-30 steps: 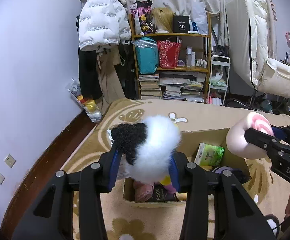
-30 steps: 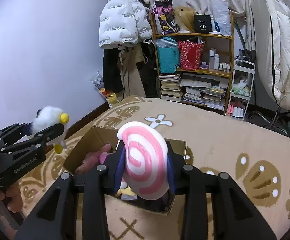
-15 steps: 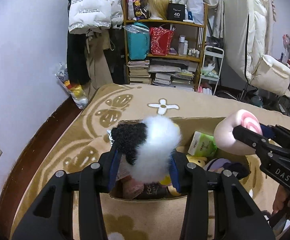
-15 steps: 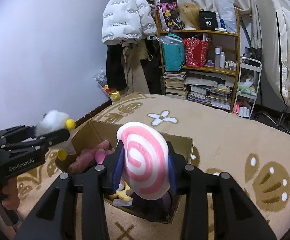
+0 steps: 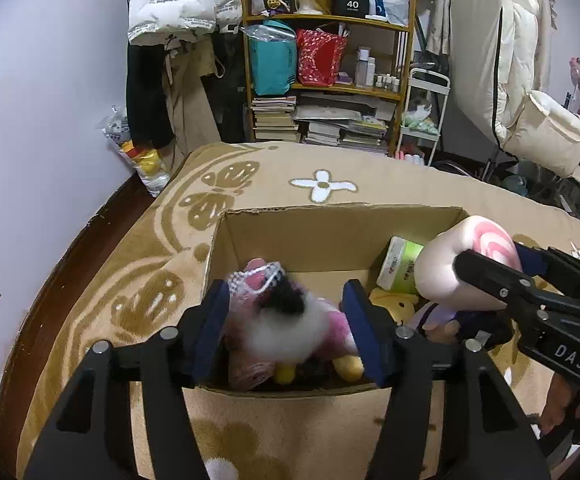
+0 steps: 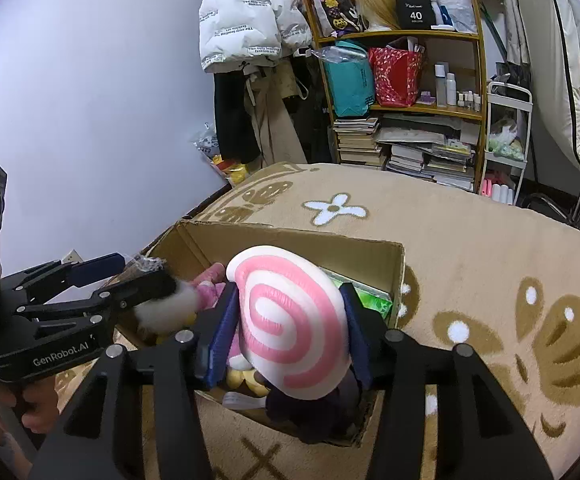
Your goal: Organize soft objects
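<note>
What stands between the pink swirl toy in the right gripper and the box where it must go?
Nothing visible blocks it. The swirl toy, shut in the right gripper, hangs over the open box. Below it lie only other soft toys: a dark plush and a yellow one.

Patterned beige blanket (image 5: 389, 184), cardboard box (image 5: 329, 232) on it
</note>
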